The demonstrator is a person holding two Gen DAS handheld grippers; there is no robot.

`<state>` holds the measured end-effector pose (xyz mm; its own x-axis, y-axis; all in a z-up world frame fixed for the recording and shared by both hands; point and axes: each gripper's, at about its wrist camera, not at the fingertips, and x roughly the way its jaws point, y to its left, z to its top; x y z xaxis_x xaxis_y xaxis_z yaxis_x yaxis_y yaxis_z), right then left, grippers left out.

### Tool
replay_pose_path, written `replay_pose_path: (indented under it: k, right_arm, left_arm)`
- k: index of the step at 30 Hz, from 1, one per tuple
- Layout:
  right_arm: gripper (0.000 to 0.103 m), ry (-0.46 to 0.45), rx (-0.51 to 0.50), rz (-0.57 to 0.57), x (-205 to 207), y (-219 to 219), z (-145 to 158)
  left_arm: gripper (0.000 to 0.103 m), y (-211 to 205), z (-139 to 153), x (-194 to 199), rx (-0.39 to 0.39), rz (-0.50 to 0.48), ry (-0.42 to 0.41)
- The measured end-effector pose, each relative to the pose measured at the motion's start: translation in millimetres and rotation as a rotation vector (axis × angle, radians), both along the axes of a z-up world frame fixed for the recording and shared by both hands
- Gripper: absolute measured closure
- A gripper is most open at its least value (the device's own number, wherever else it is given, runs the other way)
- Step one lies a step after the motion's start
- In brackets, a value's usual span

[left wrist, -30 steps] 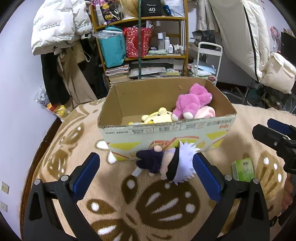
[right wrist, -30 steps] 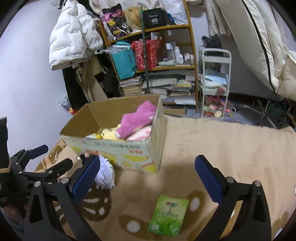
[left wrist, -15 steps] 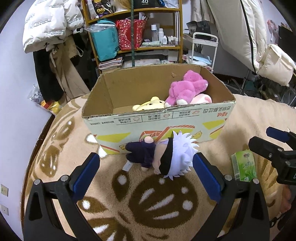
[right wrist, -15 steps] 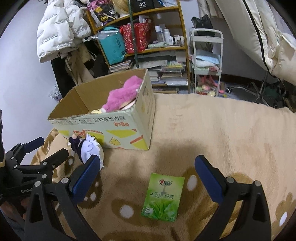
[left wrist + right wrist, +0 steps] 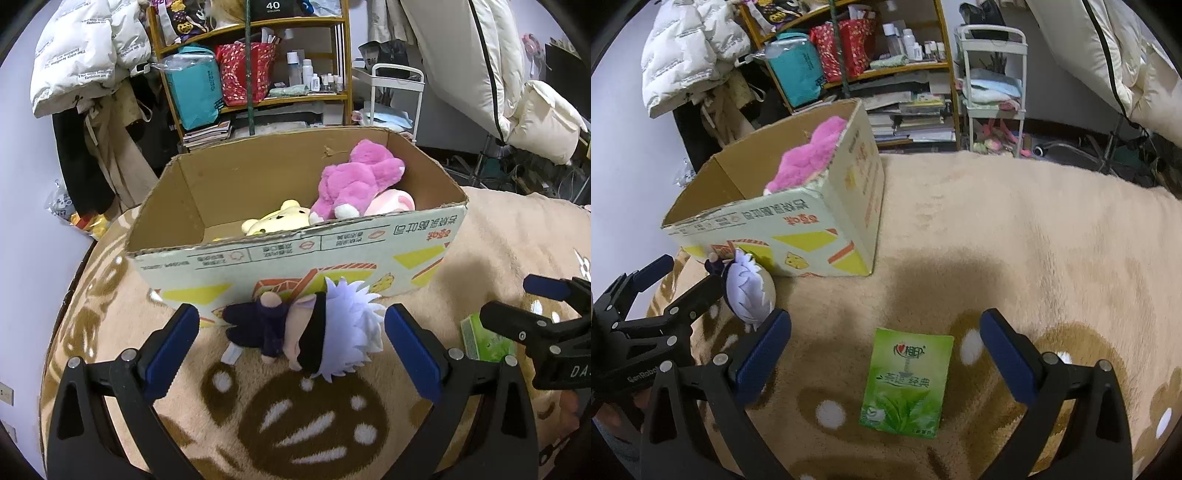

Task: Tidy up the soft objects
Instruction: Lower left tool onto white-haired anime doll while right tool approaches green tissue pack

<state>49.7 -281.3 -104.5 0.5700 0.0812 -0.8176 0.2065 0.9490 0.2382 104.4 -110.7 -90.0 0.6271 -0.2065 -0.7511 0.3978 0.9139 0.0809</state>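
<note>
Cardboard box (image 5: 295,254) holding pink plush (image 5: 354,184) and yellow plush (image 5: 275,223). White-haired doll (image 5: 317,332) on rug against box front, between spread left gripper (image 5: 291,347). Green tissue pack (image 5: 907,380), fully seen only from right wrist, between spread right gripper (image 5: 882,354).

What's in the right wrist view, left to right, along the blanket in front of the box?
left gripper → white-haired plush doll → green tissue pack → white dot in the blanket pattern

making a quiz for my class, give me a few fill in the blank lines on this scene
1. The white-haired doll lies on the blanket, ____ the cardboard box.
2. The plush highest in the box is ____.
3. The green packet lies between the ____ gripper's fingers.

Missing words: outside; pink; right
</note>
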Motion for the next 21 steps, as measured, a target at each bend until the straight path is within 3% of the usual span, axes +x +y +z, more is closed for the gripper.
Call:
replay_pose_path:
  k: [9,21]
  right_arm:
    - [0.0,0.074,0.041,-0.047,2.4,-10.1,-16.9]
    - [0.002,0.175,0.1,-0.05,6.3,-8.7,-39.7]
  left_arm:
    - [0.004,-19.1,-20.4,11.2,0.029,-0.02,0.017]
    - [0.001,-32.2,-45.5,18.7,0.132,0.011,0.041]
